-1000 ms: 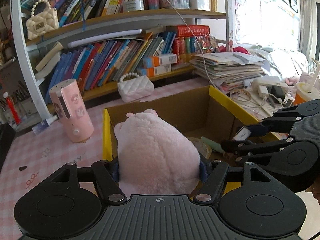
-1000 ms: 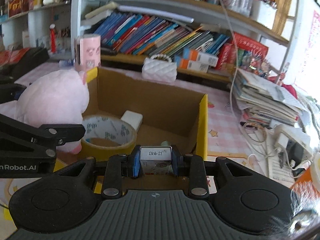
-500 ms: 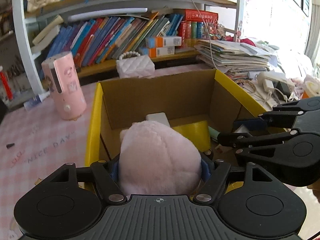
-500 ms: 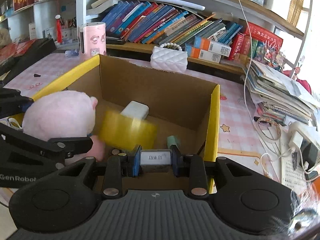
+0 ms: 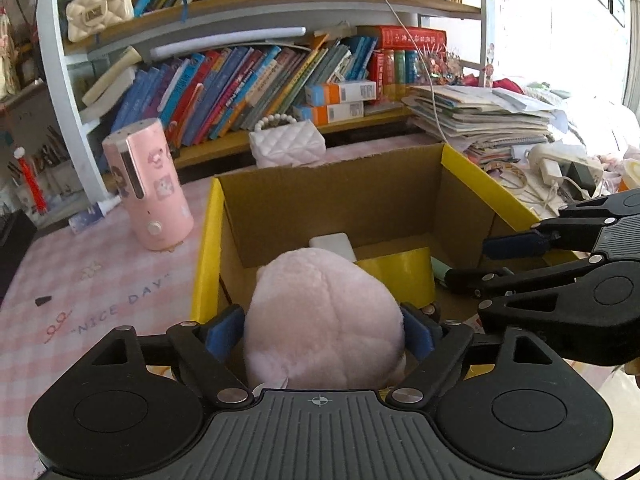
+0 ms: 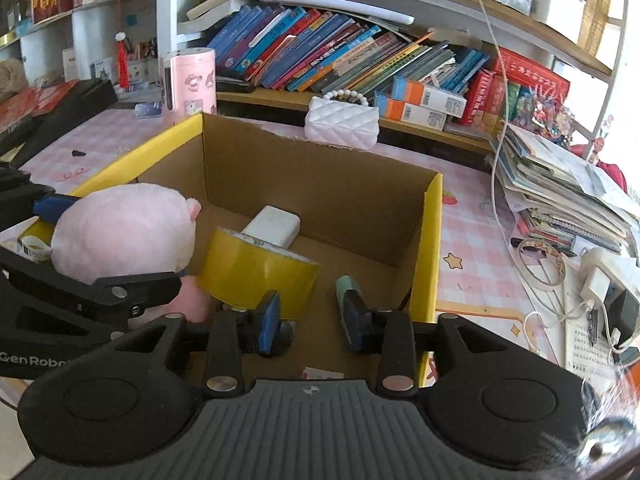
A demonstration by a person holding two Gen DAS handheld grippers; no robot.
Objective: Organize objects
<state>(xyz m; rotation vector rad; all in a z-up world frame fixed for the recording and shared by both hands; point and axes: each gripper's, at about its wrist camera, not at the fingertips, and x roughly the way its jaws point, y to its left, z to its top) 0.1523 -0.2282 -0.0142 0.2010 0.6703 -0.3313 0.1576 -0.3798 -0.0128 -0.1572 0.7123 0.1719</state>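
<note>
A pink plush toy (image 5: 320,320) sits at the near left of the yellow-rimmed cardboard box (image 5: 480,184), between the fingers of my left gripper (image 5: 320,326). Its jaws are opening, and the blue pads (image 5: 224,330) stand at the toy's sides without squeezing it. My right gripper (image 6: 312,312) hangs over the box's near right part. Its jaws are opening too, with nothing between them. The small white labelled box (image 6: 322,373) lies on the floor of the cardboard box just below it. Inside are also a yellow tape roll (image 6: 256,272), a white power bank (image 6: 274,224) and a mint-green item (image 6: 346,284).
A pink cylinder (image 5: 148,196) stands left of the box on the pink checked cloth. A white quilted purse (image 5: 286,146) sits behind the box in front of the bookshelf. Stacked papers (image 5: 480,116), chargers and cables (image 5: 560,172) crowd the right side.
Both grippers moved in over the box. The right gripper let go of the small white box, which dropped out from between its pads. The left jaws widened around the plush toy.
</note>
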